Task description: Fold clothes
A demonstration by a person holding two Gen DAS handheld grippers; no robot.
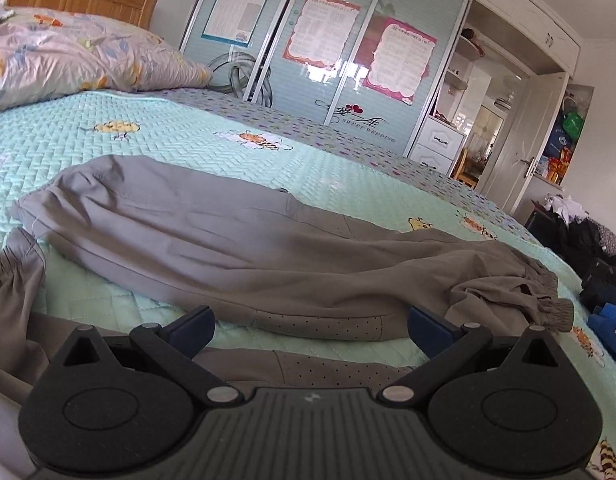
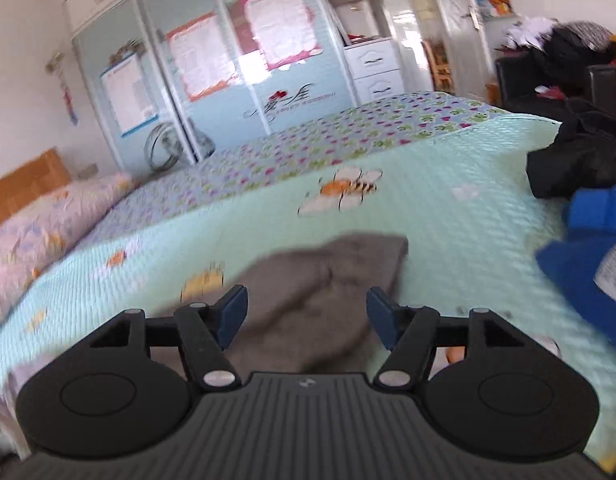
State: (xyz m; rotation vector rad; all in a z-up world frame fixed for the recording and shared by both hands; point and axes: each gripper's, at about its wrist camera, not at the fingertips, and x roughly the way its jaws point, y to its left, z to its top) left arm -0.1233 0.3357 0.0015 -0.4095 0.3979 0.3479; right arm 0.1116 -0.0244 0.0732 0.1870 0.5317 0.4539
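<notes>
In the left wrist view we see our left gripper [image 1: 309, 330] low in the centre of the frame with its jaws spread wide and nothing between the blue pads, which hover just above the near edge of the grey trousers [image 1: 228, 236]. The trousers lie across the middle of the frame on the mint-green quilted bedspread [image 1: 347, 184], one leg running from the left towards the right, where the elastic cuffs [image 1: 547, 300] sit bunched near the right edge of the bed. A second stretch of the same grey cloth, with a gathered waistband [image 1: 12, 268], shows at the far left, and another perforated panel lies just under the gripper at the bottom centre. A floral pillow [image 1: 80, 52] fills the upper left, and the wardrobe [image 1: 327, 40] with posters on its sliding doors spans the upper middle. In the right wrist view, which is blurred, our right gripper [image 2: 306, 316] sits at the bottom centre with its jaws apart and holding nothing; a fold of the grey trousers lies on the bedspread just beyond and between the pads, not pressed by them. A blue garment [image 2: 587, 248] lies at the right edge of that frame, with dark clothing [image 2: 579, 160] above it.
</notes>
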